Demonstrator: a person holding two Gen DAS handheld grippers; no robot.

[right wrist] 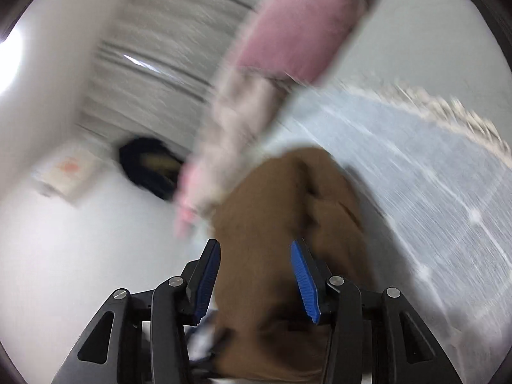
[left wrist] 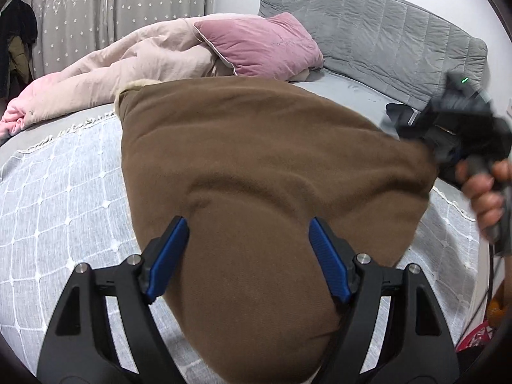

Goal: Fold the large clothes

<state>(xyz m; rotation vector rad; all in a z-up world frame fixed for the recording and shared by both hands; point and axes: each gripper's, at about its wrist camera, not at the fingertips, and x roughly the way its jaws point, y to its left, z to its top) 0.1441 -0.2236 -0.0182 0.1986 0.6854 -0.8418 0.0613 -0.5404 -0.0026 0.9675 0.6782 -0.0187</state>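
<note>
Brown cloth (left wrist: 256, 176) fills the space between the left tongs (left wrist: 248, 256), whose blue pads (left wrist: 169, 256) stand wide apart with the thick fabric bulging up between them and draping down toward the camera. Whether those pads actually pinch any of it I cannot tell; they look spread, not clamped.

Ahead of the left tongs the cloth stretches across a grey checked blanket (left wrist: 64, 208) with a white fringe. To the right, its far corner runs up to the right tongs (left wrist: 448, 134), seen blurred and gripped by a hand (left wrist: 483, 192); the corner seems caught there, though the blur hides the fingertips.

From the right tongs' own view (right wrist: 256, 278), the jaws are partly open, with the brown cloth (right wrist: 288, 224) bunched between them and hanging below; everything is smeared, so I cannot say if the hold is firm.

Beyond the cloth, well ahead of the left tongs, lie a pale pink duvet (left wrist: 112, 73) and a mauve pillow (left wrist: 262, 44), against a grey padded headboard (left wrist: 384, 32). A star-patterned curtain (left wrist: 112, 6) hangs far left.
</note>
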